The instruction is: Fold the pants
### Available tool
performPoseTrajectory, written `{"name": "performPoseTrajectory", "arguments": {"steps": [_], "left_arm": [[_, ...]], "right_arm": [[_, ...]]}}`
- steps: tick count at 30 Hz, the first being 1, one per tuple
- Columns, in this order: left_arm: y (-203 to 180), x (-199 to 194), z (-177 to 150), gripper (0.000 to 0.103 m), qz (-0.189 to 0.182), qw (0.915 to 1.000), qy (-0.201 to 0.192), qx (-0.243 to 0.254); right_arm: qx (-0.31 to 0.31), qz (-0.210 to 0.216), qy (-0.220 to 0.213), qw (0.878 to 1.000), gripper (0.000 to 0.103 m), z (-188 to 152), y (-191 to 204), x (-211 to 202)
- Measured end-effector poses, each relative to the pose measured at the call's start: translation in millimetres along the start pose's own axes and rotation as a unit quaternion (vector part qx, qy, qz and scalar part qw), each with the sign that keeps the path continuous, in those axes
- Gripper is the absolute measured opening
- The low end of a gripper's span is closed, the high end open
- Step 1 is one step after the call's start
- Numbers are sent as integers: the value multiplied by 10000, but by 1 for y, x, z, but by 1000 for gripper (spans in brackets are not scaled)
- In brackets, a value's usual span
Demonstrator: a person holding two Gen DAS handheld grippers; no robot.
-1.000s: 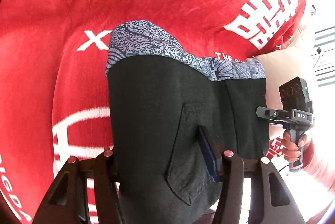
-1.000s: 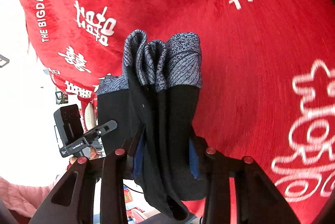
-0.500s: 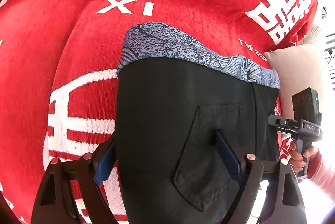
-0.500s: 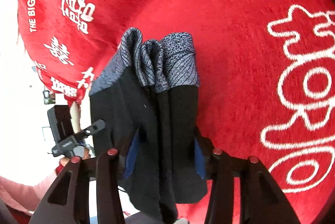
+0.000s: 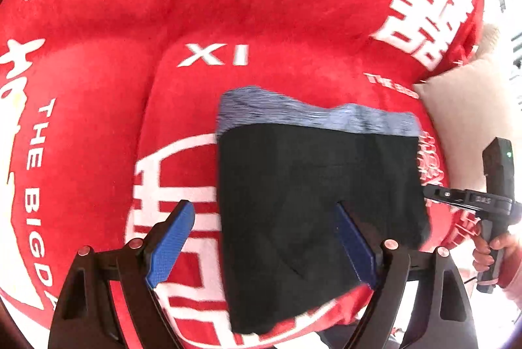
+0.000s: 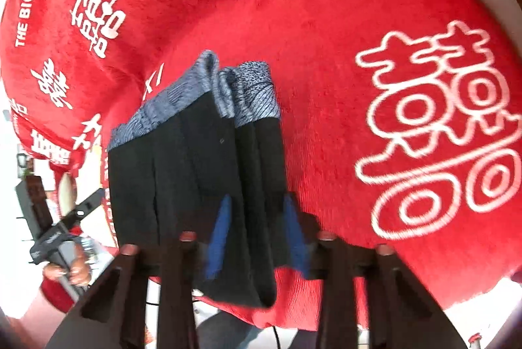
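The black pants (image 5: 319, 202) with a grey-blue patterned cuff band lie folded on the red blanket (image 5: 130, 22) printed with white characters. The left wrist view shows the left tongs (image 5: 264, 238) spread wide, the left pad off the cloth. Only the right wrist view shows the right tongs (image 6: 257, 231) pinched on the pants' bunched edge (image 6: 248, 153).

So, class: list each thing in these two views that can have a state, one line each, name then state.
Left tool: open, pads apart, gripping nothing.
Right tool: shut on the pants.
Pants: folded, patterned cuffs away from the camera, lying on the red blanket.
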State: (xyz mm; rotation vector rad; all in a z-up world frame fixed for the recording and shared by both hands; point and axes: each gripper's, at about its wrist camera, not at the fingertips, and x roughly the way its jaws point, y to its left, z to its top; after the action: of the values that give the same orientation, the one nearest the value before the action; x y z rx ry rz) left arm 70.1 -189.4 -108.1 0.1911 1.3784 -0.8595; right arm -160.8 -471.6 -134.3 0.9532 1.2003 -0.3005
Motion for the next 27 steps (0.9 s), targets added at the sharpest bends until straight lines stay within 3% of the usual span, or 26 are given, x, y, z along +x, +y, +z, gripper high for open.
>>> {"name": "performPoseTrajectory", "arguments": {"steps": [2,5,9,13,20,27], "left_arm": [[-12,-1,-7,88,-210,9996,87,156],[-32,12,-18,88,-243,9985,264,412],[-35,40,-30,88,-29,9974,437,566],[-29,48,-32,88,-116,9981,386,459],[-43,62,-41,94,290,9945,367,936],[-47,52,-38,94,601,9936,496,815]], "right_arm": [[-109,-84,-149,9998,21,-8,10,-13],[-417,-81,-265,9987,21,-22,31,-24],[-729,-373,73,9966,21,-37,44,-4],[-558,-462,199,9972,18,-40,33,17],[-565,-453,-60,9974,17,-39,28,22],[-427,-664,13,9969,21,-40,34,13]]}}
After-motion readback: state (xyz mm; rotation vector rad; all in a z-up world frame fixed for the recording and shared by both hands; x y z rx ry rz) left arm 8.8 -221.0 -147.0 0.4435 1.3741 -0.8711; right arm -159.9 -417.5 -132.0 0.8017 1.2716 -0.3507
